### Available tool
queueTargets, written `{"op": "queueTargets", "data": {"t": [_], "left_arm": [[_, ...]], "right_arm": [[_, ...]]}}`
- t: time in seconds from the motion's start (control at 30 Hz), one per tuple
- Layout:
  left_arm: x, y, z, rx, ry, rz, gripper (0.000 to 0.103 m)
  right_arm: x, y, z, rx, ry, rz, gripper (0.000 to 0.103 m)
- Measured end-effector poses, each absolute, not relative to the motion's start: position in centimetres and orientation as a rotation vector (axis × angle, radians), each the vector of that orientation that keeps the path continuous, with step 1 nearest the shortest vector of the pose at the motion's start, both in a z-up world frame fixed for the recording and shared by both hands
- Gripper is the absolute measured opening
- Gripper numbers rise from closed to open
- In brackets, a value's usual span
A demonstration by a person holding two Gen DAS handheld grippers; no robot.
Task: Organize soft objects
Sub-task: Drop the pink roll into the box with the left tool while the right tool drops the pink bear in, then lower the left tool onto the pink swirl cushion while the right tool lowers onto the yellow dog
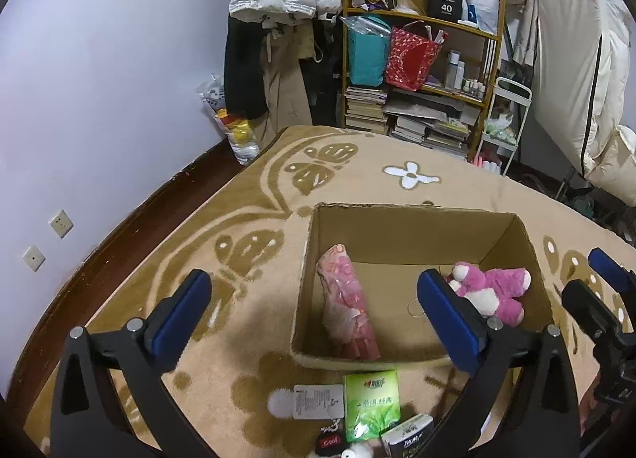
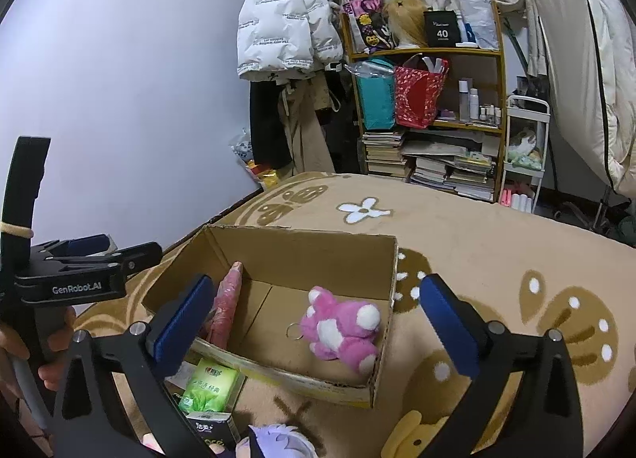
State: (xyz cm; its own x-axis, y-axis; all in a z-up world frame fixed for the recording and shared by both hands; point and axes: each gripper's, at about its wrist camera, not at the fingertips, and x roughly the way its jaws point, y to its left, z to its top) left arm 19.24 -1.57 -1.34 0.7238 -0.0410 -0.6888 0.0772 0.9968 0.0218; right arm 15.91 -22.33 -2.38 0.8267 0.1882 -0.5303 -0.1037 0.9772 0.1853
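Note:
An open cardboard box (image 1: 397,211) (image 2: 302,239) sits on the patterned blanket. Inside it lie a pink plush bear (image 1: 493,291) (image 2: 342,330) at the right and a pink wrapped soft item (image 1: 348,307) (image 2: 226,307) against the left wall. My left gripper (image 1: 314,311) is open and empty above the box's near left side. My right gripper (image 2: 314,323) is open and empty above the box. A green tissue pack (image 1: 371,404) (image 2: 210,384), a dark small box (image 1: 407,438) (image 2: 214,430) and a purple plush (image 2: 278,440) lie in front of the box.
A white tag (image 1: 314,402) and small trinkets (image 1: 330,442) lie on the blanket (image 2: 497,243) near the front. A bookshelf (image 2: 429,108) with bags and books, hanging coats (image 2: 286,32) and a white cart (image 2: 524,148) stand behind. The wall (image 1: 99,80) is at left.

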Motion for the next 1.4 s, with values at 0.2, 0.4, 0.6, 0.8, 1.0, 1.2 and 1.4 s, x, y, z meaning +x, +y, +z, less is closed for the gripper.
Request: {"op": "queueTargets", "data": {"t": [0.2,0.4,0.6,0.8,1.0,1.2,1.4], "left_arm": [[17.1,-1.5,-0.1,0.101,0.772,-0.049,0.102],[14.6,-1.2,1.2,0.117,0.774,-0.034,0.102],[12.3,-0.5,1.1,0.097,0.801,-0.038,0.102],[10.0,0.0,0.6,0.083,0.828,-0.047,0.102],[8.5,0.2,-0.1,0.070,0.848,-0.056,0.102],[7.5,-0.2,-1.5,0.072,0.891,-0.078,0.102],[7.0,-1.1,-3.6,0.095,0.939,-0.111,0.102]], "right_arm": [[14.4,-22.6,-1.2,0.160,0.568,0.147,0.103],[12.5,-22.8,0.4,0.150,0.551,0.137,0.103],[10.7,-23.2,1.4,0.174,0.559,0.150,0.103],[8.8,-23.4,1.8,0.168,0.570,0.136,0.103],[7.1,-23.5,1.5,0.170,0.593,0.124,0.103],[6.2,-23.6,0.6,0.182,0.621,0.119,0.103],[5.9,-23.9,-1.0,0.200,0.658,0.107,0.103]]}}
